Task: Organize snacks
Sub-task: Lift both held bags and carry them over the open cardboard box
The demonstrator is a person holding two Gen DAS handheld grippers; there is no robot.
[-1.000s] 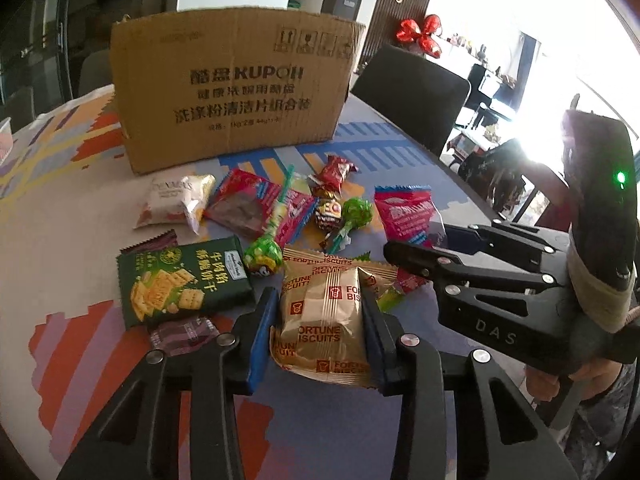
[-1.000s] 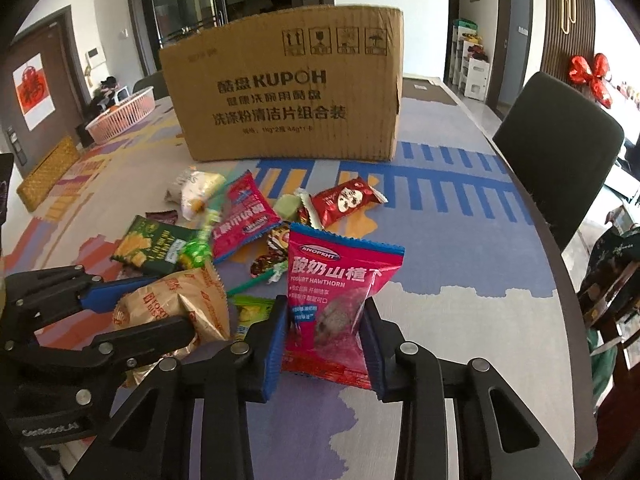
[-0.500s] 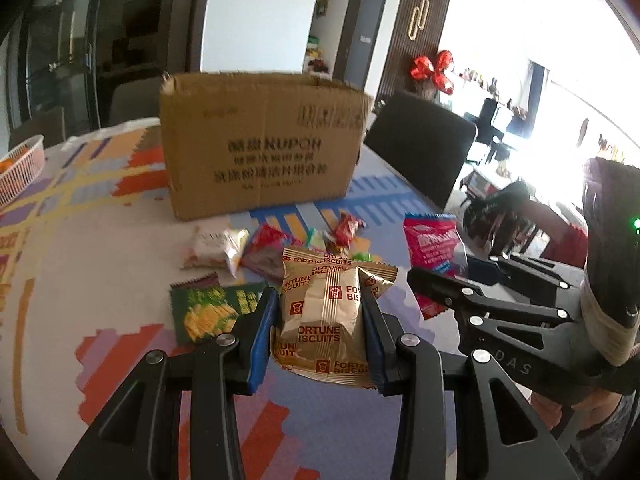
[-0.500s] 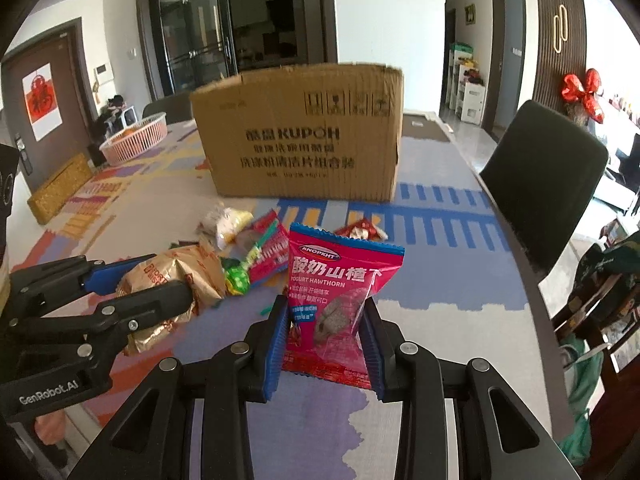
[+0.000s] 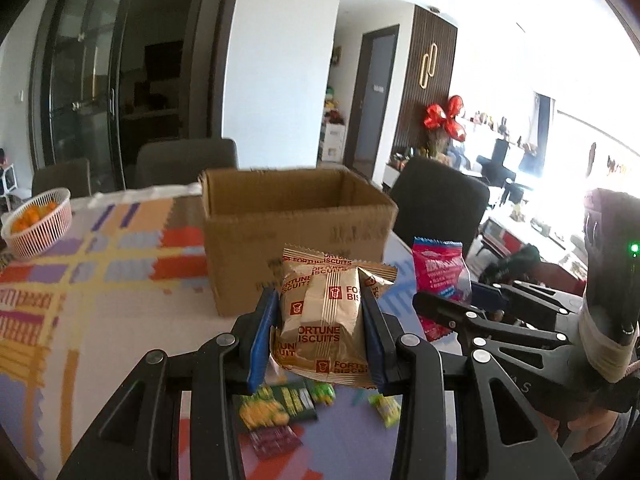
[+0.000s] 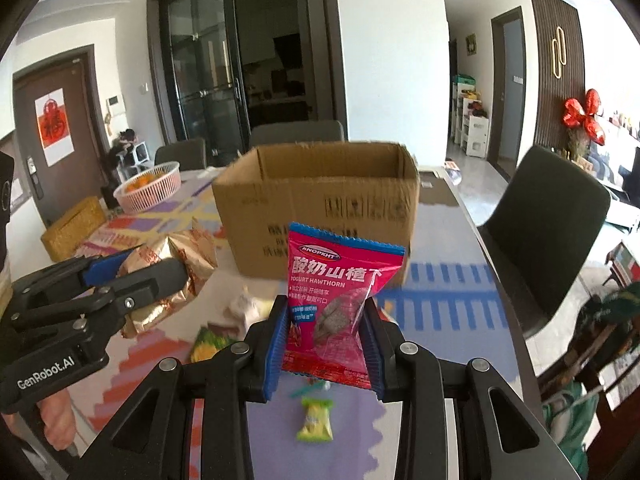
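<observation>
My left gripper is shut on a tan Fortune Biscuits packet, held up off the table. My right gripper is shut on a pink yogurt hawthorn packet, also lifted. Each gripper shows in the other's view: the right gripper with its pink packet, the left gripper with the tan packet. An open brown cardboard box stands on the table just beyond both packets; its inside floor is hidden. Loose snacks lie below: a green cracker pack, a yellow-green candy.
A pink basket of orange items sits at the far left of the patterned tablecloth. Dark chairs stand along the right and far sides. A woven yellow box rests at the left table edge.
Both grippers rose with their packets and tilted up, so the box's open top came into view and the snacks on the table dropped low in the frames.
</observation>
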